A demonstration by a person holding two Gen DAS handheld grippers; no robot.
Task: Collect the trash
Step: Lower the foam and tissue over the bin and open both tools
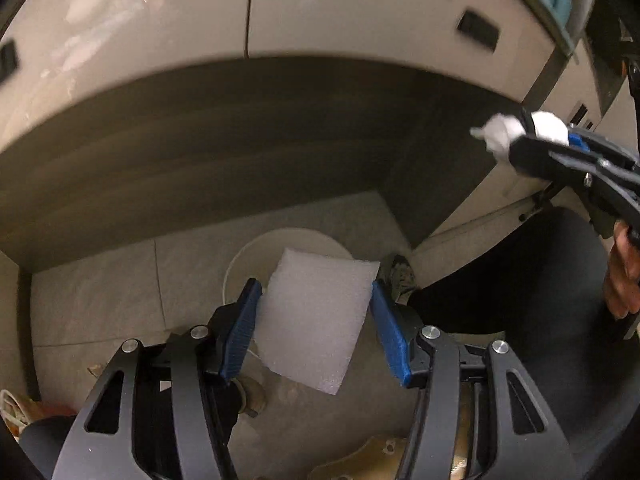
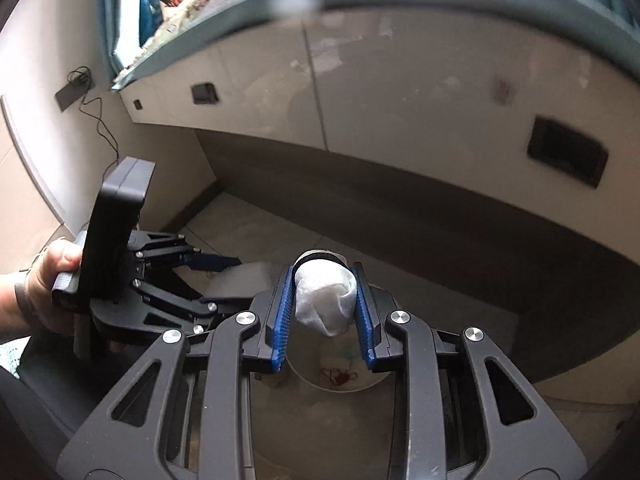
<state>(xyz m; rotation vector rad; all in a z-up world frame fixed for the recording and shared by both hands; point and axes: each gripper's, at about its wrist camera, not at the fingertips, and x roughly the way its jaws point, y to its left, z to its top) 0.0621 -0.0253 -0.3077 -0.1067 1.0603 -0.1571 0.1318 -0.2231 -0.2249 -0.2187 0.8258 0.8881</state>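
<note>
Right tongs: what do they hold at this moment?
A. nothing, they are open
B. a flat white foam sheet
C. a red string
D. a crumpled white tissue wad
D: the right tongs are closed on a crumpled white tissue wad above the white bin; the flat foam sheet sits between the left tongs.

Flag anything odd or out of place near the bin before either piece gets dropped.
Nothing is spilled or damaged. The left tool holds the white foam sheet over the white bin; the right tool grips a crumpled tissue above it. A red scrap already lies inside.
</note>
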